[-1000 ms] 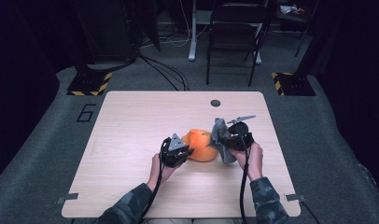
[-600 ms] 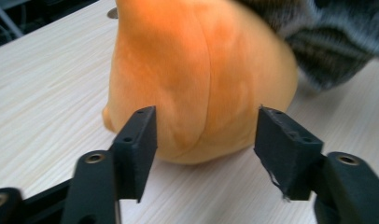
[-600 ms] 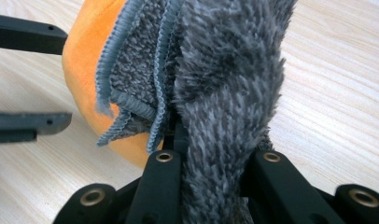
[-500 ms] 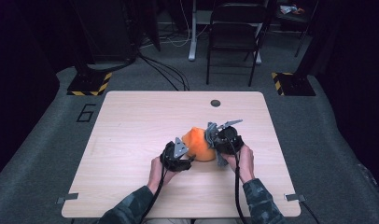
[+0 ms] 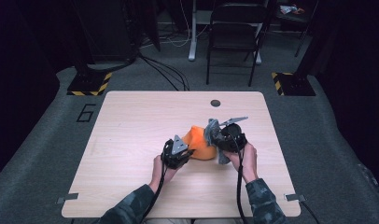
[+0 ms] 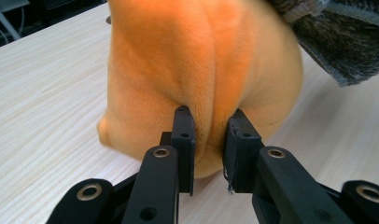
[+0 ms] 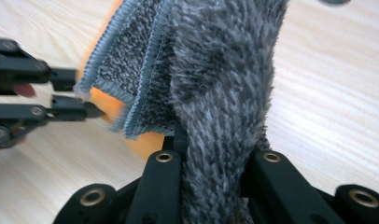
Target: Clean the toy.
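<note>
Your left tongs (image 6: pixel 208 140) have just closed, pinching a fold of the soft orange plush (image 6: pixel 197 70) mid-tabletop (image 5: pixel 131 121); your right tongs (image 7: pixel 211 149) clamp the limp grey towel (image 7: pixel 215 74) draped against it. Both squash easily, so grip folds

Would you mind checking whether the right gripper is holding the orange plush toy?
No, the right gripper is clamped on a grey fluffy cloth; the orange plush toy is pinched by the left gripper.
</note>
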`<state>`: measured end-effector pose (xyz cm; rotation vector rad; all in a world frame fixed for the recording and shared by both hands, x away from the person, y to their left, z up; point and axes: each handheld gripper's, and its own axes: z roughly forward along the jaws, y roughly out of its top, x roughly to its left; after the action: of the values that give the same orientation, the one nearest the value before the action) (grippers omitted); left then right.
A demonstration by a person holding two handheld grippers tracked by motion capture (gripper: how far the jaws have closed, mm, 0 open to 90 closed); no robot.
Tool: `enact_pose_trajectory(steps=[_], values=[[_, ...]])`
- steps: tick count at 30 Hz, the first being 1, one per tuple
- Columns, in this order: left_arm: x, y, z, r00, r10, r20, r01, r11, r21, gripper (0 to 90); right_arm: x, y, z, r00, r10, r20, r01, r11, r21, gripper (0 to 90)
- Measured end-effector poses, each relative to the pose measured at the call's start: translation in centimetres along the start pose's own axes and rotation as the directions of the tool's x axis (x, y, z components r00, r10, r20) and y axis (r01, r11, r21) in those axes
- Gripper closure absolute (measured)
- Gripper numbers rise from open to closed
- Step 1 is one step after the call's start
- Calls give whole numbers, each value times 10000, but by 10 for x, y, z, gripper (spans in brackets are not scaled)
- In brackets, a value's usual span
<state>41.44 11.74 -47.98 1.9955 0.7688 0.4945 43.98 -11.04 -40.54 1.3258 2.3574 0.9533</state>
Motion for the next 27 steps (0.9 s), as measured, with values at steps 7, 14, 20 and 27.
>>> enact_pose_trajectory(steps=[7, 14, 20, 27], values=[[-2, 4, -6, 9921, -992, 768, 997, 9950, -17, 764, 33, 10, -9, 9974, -658, -308, 643, 9969, -462, 780], [-2, -1, 0, 9945, -729, 756, 705, 9970, 335, 755, 40, 3, 14, 9968, -749, -284, 737, 9964, -417, 782], [2, -2, 3, 9924, -799, 937, 758, 9961, 459, 749, 31, 0, 19, 9979, -640, -100, 640, 9979, -15, 783], [5, -3, 4, 9912, -931, 942, 897, 9952, 398, 748, 19, -3, 19, 9976, -695, 57, 694, 9972, 288, 780]])
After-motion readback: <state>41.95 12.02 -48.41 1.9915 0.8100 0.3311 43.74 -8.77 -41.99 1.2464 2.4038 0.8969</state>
